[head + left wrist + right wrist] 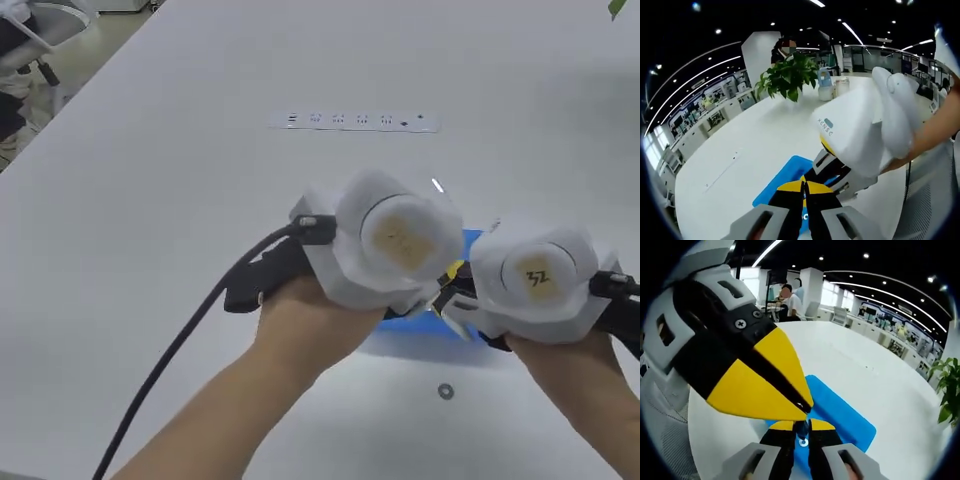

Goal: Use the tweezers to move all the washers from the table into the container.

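The two grippers are crowded nose to nose over the blue container [420, 338]. The left gripper [804, 187] is clenched, its yellow tips pressed together with nothing I can make out between them. It comes in from the left until it nearly touches the tips of the right gripper [802, 426]. That one is clenched on a slim dark piece, which I take to be the tweezers [802, 431].

One washer [445, 391] lies flat on the bench [200, 200]. It sits behind both sets of tips, on the person's side of the container and just clear of its near edge. It is closer to the right gripper than to the left, so I'd judge the right one has to draw back towards the person and tip down to reach it.

What shows of the container's floor looks bare, but the grippers hide much of it.
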A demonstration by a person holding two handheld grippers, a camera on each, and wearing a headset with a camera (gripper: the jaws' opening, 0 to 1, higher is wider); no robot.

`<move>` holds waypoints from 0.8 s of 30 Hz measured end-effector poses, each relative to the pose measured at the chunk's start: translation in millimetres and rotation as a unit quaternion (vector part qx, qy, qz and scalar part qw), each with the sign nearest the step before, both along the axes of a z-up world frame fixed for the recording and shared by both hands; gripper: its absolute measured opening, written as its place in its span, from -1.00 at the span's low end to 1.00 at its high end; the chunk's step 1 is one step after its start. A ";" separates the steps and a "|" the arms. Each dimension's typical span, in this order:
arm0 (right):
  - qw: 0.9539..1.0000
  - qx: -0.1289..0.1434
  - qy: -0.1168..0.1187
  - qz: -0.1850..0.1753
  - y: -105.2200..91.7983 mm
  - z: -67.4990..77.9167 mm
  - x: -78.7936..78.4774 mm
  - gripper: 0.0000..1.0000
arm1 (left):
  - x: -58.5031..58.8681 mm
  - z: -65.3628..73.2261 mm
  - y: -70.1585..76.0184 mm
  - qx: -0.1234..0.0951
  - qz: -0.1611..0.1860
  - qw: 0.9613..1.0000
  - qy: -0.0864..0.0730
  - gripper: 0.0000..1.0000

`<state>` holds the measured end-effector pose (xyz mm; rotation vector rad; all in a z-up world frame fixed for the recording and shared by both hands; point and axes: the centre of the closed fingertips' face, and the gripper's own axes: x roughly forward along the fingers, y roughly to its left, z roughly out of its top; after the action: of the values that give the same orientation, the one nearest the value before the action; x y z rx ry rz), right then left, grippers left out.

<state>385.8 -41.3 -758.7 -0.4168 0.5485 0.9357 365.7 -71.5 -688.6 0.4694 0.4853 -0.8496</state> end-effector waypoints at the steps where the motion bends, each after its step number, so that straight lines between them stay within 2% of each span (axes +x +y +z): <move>1: 1.000 0.001 -0.003 0.000 0.0 4.2 -2.2 -0.89 | -2.6 4.6 -0.1 -0.004 -0.001 1.000 -0.005 -1.00; 4: 0.999 0.012 -0.038 -0.003 -0.7 28.4 -9.1 -0.89 | -12.9 24.3 0.0 -0.019 -0.004 1.000 -0.022 -1.00; 5: 0.999 0.018 -0.041 -0.005 -0.8 34.5 -11.9 -0.88 | -17.2 32.9 -0.1 -0.025 -0.005 0.999 -0.029 -1.00; 8: 0.998 0.038 -0.050 -0.010 -2.7 53.0 -23.3 -0.88 | -28.9 47.5 -0.9 -0.037 -0.014 0.999 -0.037 -1.00; 10: 0.997 0.055 -0.052 -0.015 -4.5 59.5 -29.2 -0.87 | -34.5 52.6 -1.5 -0.039 -0.019 0.998 -0.040 -1.00; 13: 0.996 0.078 -0.041 -0.018 -7.2 65.5 -38.3 -0.84 | -43.3 58.1 -3.9 -0.039 -0.029 0.998 -0.040 -1.00; 16: 0.996 0.084 -0.035 -0.017 -11.0 66.4 -45.5 -0.80 | -52.3 59.2 -6.1 -0.037 -0.042 0.998 -0.041 -1.00; 18: 0.996 0.077 -0.030 -0.017 -13.7 62.1 -50.8 -0.79 | -56.5 54.4 -8.0 -0.041 -0.048 0.997 -0.037 -1.00; 21: 0.998 0.063 -0.021 -0.010 -17.4 51.4 -61.7 -0.73 | -63.6 40.4 -8.3 -0.032 -0.053 0.998 -0.018 -1.00; 24: 0.998 0.064 -0.003 -0.011 -19.7 42.3 -72.4 -0.72 | -70.7 32.6 -9.2 -0.027 -0.056 0.998 -0.008 -1.00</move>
<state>313.4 -61.0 -716.3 -0.2973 0.4827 0.9424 295.0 -80.7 -656.0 0.4569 0.4231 -0.9629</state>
